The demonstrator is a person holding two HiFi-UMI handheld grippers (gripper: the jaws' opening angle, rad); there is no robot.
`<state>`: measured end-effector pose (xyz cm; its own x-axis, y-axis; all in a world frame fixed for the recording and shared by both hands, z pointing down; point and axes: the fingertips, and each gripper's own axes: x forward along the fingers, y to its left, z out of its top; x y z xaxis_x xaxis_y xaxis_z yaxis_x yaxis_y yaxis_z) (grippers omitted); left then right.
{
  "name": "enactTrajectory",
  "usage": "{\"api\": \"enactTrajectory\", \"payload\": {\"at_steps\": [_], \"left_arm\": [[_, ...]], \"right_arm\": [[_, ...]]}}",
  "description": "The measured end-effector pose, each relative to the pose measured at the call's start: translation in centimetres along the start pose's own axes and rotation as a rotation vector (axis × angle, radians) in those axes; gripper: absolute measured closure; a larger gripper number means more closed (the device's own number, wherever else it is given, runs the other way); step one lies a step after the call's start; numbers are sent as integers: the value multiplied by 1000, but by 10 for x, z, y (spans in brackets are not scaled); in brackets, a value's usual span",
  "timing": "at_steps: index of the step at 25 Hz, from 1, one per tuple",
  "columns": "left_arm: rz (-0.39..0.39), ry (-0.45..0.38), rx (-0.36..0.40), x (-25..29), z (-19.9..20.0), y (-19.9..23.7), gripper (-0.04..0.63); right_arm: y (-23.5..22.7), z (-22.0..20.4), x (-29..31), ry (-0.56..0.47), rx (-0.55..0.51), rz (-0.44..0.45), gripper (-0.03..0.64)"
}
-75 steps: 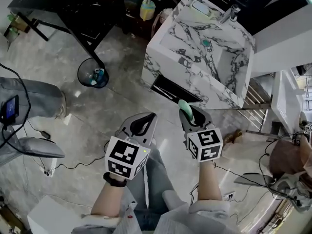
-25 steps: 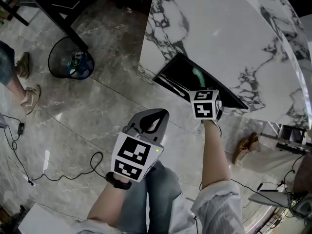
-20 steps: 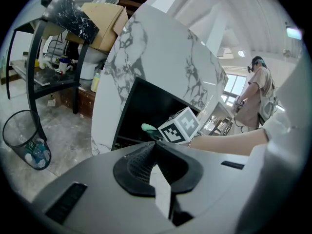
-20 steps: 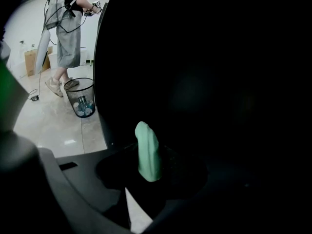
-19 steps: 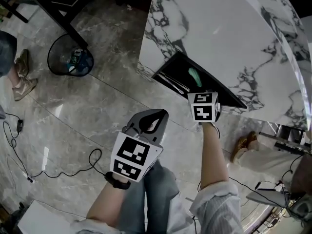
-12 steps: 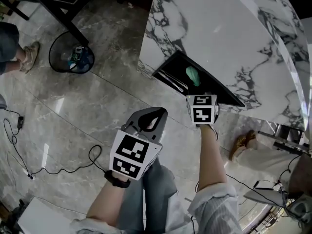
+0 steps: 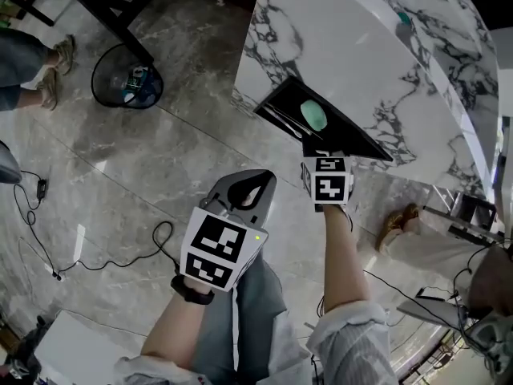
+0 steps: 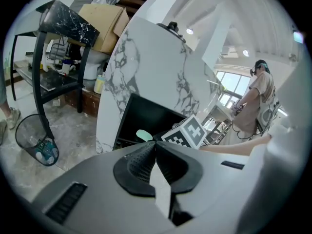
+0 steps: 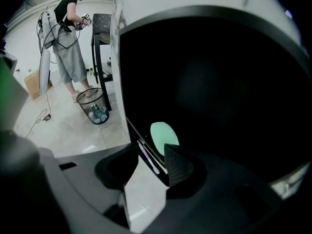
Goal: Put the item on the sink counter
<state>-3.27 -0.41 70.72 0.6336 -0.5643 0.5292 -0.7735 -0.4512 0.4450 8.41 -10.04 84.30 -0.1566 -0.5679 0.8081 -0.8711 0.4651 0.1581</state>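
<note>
A pale green oval item [image 7: 313, 115] [image 9: 164, 134] [image 8: 143, 135] lies in the black open shelf [image 7: 280, 103] under the white marble sink counter [image 7: 353, 38]. My right gripper [image 7: 315, 146] [image 9: 152, 150] hangs just in front of the shelf's edge, a little short of the item. It is open, its jaws have just been opening, and nothing is between them. My left gripper [image 7: 258, 178] [image 8: 155, 143] is shut and empty. It is held over the floor to the left of the right one.
A thin pale stick [image 7: 282, 121] [image 9: 146, 154] lies along the shelf's front beside the green item. A wire waste bin [image 7: 124, 74] [image 9: 95, 106] stands on the marble floor at the left, near a person's feet [image 7: 52, 70]. A cable [image 7: 120, 255] runs across the floor.
Three seconds ago the green item was in my right jaws; now it lies in the shelf. Over the last second the right gripper has drawn back from it.
</note>
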Motion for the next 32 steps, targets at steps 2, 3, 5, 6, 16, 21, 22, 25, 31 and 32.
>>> {"api": "enactTrajectory", "payload": {"at_steps": [2,3,5,6,16,21,22,25,31,32], "left_arm": [[0,3,-6,-10,9,-8,578],[0,2,-9,-14,14,-13,578],[1,2,-13,-24,24,-23,578],[1,3,-13,-28,29,-29,578],[-3,8,17,-79,84,-89,578],[-8,-18,65,-99,125,-114,578],[-7,-25,72,-105,133,-119,578],[2,-51,82,-123,159,-136,578],[-54,-130,155,-157,216,-190,578],[-69,-141,182,-163,225,-201,578]], "right_arm": [[7,4,-17,10,9,18,451],[10,6,-26,12,14,26,451],[15,11,-46,17,36,37,451],[16,13,-57,21,58,42,451],[36,56,-171,-10,275,172,445],[31,88,-226,-62,309,203,474],[27,94,-240,-77,320,205,484],[13,116,-285,-133,349,211,494],[-3,167,-386,-297,363,258,495],[-5,178,-403,-337,369,270,500]]}}
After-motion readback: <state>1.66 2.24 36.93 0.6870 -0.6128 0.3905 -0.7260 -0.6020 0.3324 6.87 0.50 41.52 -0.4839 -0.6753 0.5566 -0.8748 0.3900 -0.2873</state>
